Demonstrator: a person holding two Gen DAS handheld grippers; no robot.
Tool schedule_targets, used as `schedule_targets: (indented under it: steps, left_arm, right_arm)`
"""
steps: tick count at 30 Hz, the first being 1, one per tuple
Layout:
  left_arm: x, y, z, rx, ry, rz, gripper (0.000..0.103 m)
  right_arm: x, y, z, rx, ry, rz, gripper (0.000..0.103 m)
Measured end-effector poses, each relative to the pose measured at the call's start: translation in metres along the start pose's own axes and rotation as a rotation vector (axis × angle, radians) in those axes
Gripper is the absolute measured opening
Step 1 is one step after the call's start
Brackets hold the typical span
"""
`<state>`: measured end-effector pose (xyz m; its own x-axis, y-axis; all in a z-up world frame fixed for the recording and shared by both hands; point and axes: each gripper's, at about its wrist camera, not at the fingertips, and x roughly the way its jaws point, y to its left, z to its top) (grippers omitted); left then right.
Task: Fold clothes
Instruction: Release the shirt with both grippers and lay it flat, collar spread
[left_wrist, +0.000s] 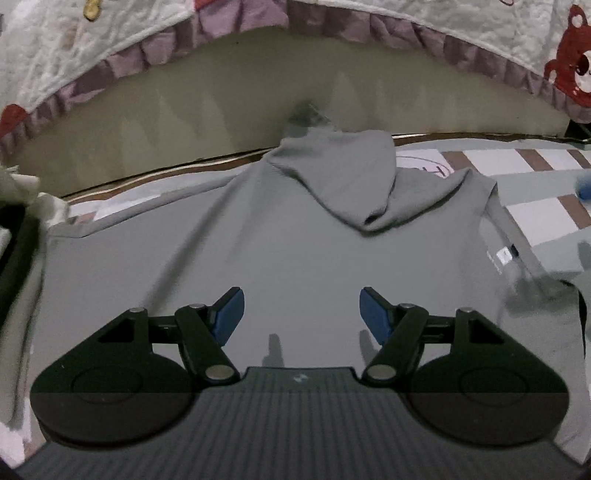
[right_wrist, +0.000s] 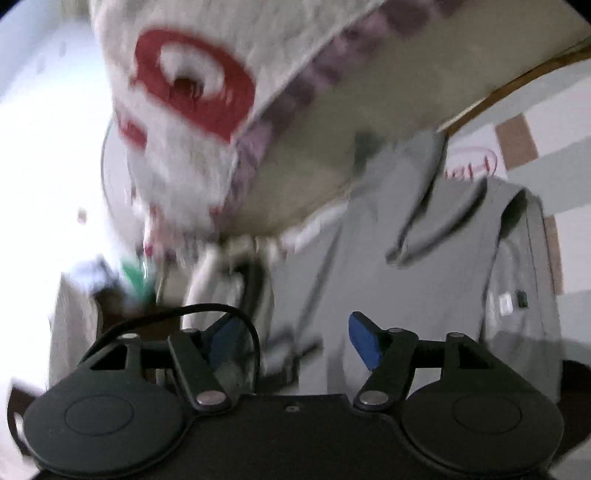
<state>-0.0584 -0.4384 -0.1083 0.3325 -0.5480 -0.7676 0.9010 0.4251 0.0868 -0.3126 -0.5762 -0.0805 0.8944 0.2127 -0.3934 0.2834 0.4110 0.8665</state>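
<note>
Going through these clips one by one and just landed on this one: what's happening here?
A person is folding a grey hoodie with two handheld tools. It lies spread flat on a patterned mat beside a bed with a frilled quilt, hood flopped over its back. The left claw hangs over the garment's middle, open and empty. The right claw is also open and holds nothing; its view is blurred. Neither grips the fabric.
</note>
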Motion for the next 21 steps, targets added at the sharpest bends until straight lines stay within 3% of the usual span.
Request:
schedule_targets:
  steps: [3,5,8,12,15,17,18,21]
  left_arm:
    - [0.004,0.004,0.004,-0.032,0.002,-0.031,0.069]
    - [0.006,0.005,0.001,-0.027,-0.001,-0.044,0.069]
    - [0.015,0.005,-0.005,-0.011,0.011,-0.011,0.069]
    - [0.018,0.010,-0.015,-0.061,0.033,-0.033,0.069]
    - [0.015,0.010,-0.021,-0.067,0.040,-0.050,0.069]
    - [0.004,0.011,-0.025,-0.117,0.046,-0.108,0.069]
    - [-0.006,0.011,-0.028,-0.165,0.050,-0.187,0.069]
    - [-0.039,0.006,-0.036,-0.285,0.044,-0.419,0.069]
  right_arm:
    - [0.002,0.000,-0.005,-0.156,0.150,-0.108,0.073]
    - [0.009,0.005,-0.021,-0.365,0.252,-0.195,0.072]
    - [0.027,0.007,-0.043,-0.580,0.397,-0.320,0.072]
    - [0.035,-0.014,-0.045,-0.622,0.491,-0.464,0.072]
    - [0.020,-0.026,-0.036,-0.491,0.457,-0.418,0.073]
    - [0.010,-0.032,-0.031,-0.408,0.431,-0.380,0.073]
    - [0.002,-0.023,-0.030,-0.411,0.397,-0.305,0.073]
    - [-0.008,0.007,-0.032,-0.501,0.331,-0.203,0.073]
